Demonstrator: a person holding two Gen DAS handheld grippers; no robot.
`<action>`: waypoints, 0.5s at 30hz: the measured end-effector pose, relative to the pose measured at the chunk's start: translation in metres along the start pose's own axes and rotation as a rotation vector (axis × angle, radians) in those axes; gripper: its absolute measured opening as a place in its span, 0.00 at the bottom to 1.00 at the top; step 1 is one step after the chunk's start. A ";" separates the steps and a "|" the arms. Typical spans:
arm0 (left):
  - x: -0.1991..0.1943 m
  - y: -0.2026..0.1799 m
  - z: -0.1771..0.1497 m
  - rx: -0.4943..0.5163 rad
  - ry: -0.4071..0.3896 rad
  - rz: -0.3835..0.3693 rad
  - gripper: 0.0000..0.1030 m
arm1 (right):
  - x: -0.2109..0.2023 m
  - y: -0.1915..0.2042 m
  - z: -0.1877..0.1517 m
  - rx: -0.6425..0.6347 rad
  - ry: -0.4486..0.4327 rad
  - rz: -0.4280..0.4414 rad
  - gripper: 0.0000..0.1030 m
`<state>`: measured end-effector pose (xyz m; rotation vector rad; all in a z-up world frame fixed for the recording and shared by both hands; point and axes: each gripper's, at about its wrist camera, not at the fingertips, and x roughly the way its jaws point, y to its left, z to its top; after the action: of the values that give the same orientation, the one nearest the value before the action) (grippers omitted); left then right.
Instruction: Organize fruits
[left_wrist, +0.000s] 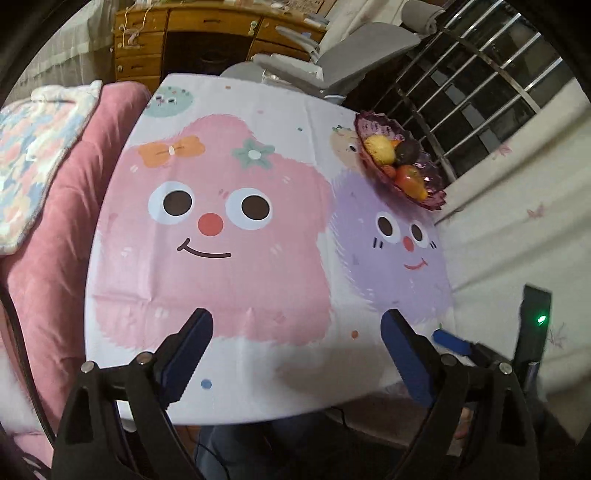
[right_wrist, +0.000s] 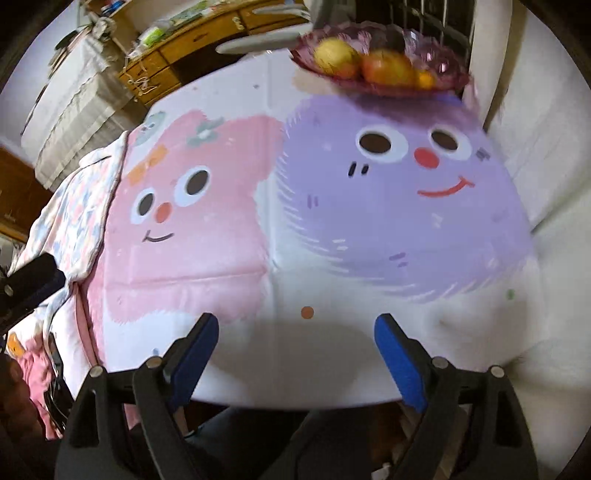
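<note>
**Both grippers empty, fruit bowl far ahead**

I have the left gripper (left_wrist: 297, 328) hanging over the near edge of the table (left_wrist: 258, 391), its 2 blue-padded fingers (left_wrist: 188, 354) spread wide apart with nothing between them. Below and ahead of it lies the tablecloth, with a big pink cartoon face (left_wrist: 210, 221) straight in front and a purple one (left_wrist: 399, 251) ahead to the right. Far ahead and well to the right of this gripper, at the table's far right corner, sits the purple glass bowl (left_wrist: 373, 125). In it I can make out a yellow fruit (left_wrist: 380, 147), a dark round fruit (left_wrist: 408, 151) just beside it, and an orange-red fruit (left_wrist: 408, 179) nearer to me.

The right gripper (right_wrist: 297, 332) is likewise over the near table edge, fingers (right_wrist: 399, 362) wide apart and holding nothing. From here the purple face (right_wrist: 399, 192) fills the cloth directly ahead and the pink face (right_wrist: 177, 206) lies ahead to the left. The bowl (right_wrist: 454, 74) is far ahead and slightly right, well apart from the fingertips. This view is blurred, so I can only pick out a yellow fruit (right_wrist: 336, 55) and an orange-red fruit (right_wrist: 391, 68) touching it.

A pink sofa (left_wrist: 66, 229) runs along the left of the table, with wooden drawers (left_wrist: 147, 48) beyond the far end.
</note>
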<state>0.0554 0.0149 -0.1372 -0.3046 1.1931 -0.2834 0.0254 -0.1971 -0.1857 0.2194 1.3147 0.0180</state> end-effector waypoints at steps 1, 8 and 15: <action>-0.007 -0.004 -0.002 0.012 -0.014 0.009 0.89 | -0.009 0.000 -0.001 -0.009 -0.004 -0.006 0.85; -0.055 -0.044 0.002 0.111 -0.119 0.056 0.89 | -0.077 0.004 -0.004 -0.098 -0.027 -0.044 0.85; -0.090 -0.093 -0.002 0.162 -0.169 0.123 0.90 | -0.138 0.012 -0.009 -0.154 -0.069 -0.034 0.85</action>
<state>0.0173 -0.0378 -0.0257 -0.1111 1.0110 -0.2406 -0.0175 -0.2031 -0.0535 0.0664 1.2417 0.0819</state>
